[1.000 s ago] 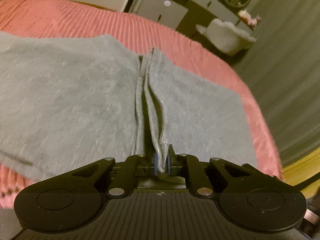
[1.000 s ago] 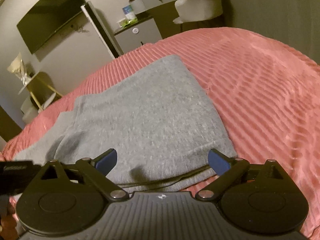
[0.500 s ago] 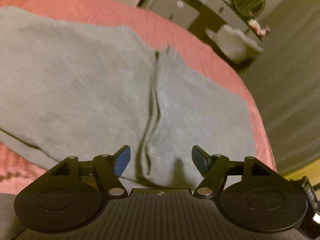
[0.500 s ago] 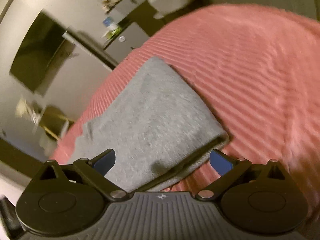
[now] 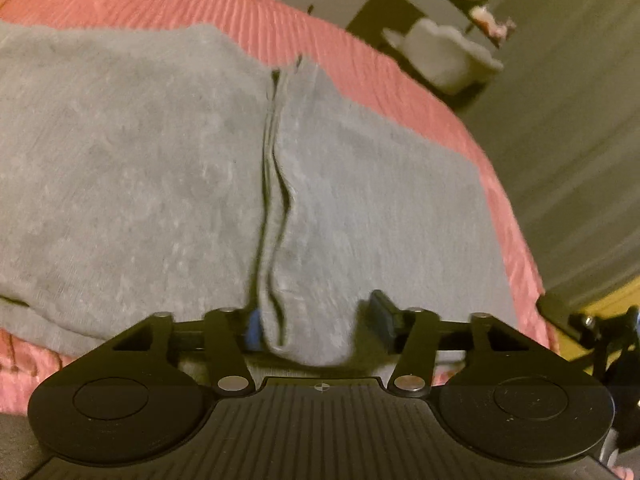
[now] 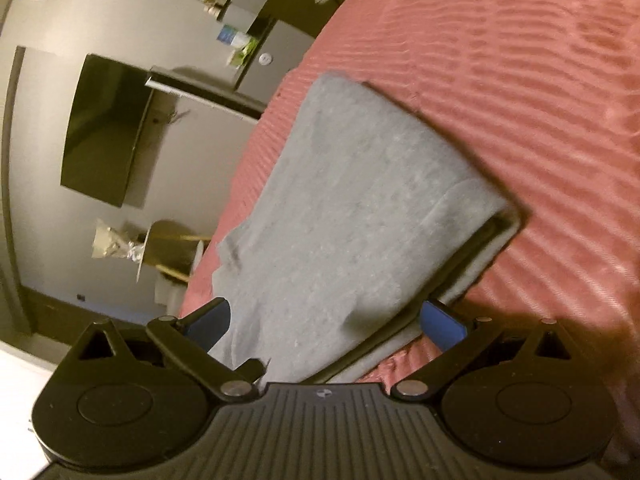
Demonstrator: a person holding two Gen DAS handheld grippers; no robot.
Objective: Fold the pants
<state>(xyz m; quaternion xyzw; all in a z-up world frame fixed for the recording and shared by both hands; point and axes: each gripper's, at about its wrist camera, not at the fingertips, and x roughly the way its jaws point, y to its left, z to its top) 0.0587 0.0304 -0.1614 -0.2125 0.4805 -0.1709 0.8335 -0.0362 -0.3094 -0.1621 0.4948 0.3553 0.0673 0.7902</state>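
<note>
1. The grey sweatpants (image 5: 168,184) lie on the pink ribbed bedspread (image 5: 360,60), directly ahead of both hand-held grippers; in the right wrist view the sweatpants (image 6: 360,208) form a compact stacked rectangle with at least two layers showing at the corner ahead and to the right of the fingers
2. Judging by that stacking, most of the folding looks done; what seems left is one more fold or a squaring-up, since the lower layer sticks out past the upper one along the near right edge
3. The left hand-held gripper (image 5: 316,320) has its jaws partly apart, with a raised ridge of cloth sitting between the fingers; the left pad touches the cloth, the right pad stands clear of it, so I judge it is not clamping
4. The right hand-held gripper (image 6: 324,320) is spread wide and grasps nothing; the near edge of the fabric passes between and under its fingers
5. Hard to make out: both views are motion-blurred; the dark seam or gap (image 5: 272,184) running ahead of the left fingers could be the meeting of two folded halves or a crease, I cannot tell which
6. Hidden: the nearest hem is covered by each gripper body, the far left of the garment is cut off by the frame, and waistband and cuffs cannot be told apart
</note>
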